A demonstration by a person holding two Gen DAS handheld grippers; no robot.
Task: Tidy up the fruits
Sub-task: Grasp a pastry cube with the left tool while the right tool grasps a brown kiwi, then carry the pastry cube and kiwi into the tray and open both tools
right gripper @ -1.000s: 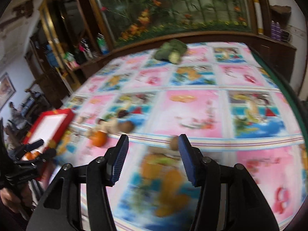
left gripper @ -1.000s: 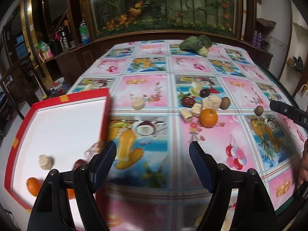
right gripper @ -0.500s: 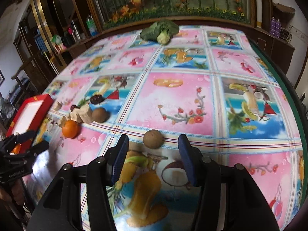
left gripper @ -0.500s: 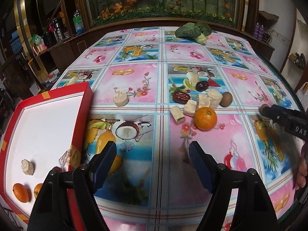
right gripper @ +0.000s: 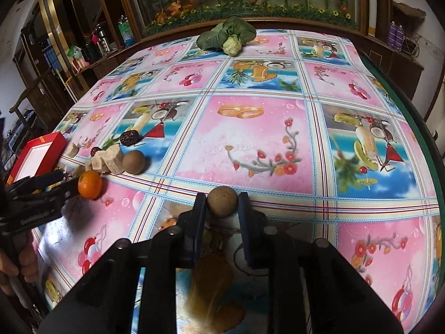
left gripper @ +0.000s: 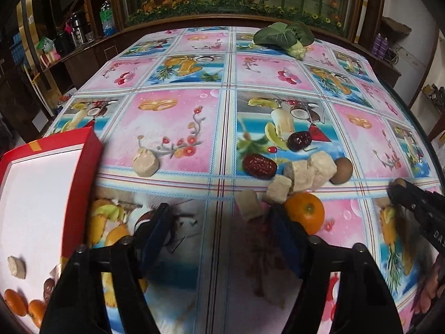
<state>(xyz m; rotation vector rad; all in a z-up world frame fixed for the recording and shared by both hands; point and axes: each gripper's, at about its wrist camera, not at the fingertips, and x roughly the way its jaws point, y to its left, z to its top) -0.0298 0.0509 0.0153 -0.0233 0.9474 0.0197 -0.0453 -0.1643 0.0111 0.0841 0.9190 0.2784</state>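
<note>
Brown, rough-skinned round fruit [right gripper: 222, 201] clamped between the blue pads of the right gripper [right gripper: 222, 217], low over the flowered pink-and-blue tablecloth [right gripper: 258, 142]. Left gripper [left gripper: 219, 228] with jaws just narrowing on nothing, gaping beside the small orange mandarin [left gripper: 306, 213]; red-rimmed white tray [left gripper: 80, 183] at the table's left edge.

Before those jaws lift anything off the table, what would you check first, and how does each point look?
1. Right gripper shut on the brown round fruit: ok.
2. Fruit centred between the jaws: ok.
3. Left gripper open; its jaws have just been closing, nothing between them: ok.
4. Orange just outside the left jaws: not ok.
5. Red tray has free space: ok.
6. Grip firm enough: cannot tell.
</note>
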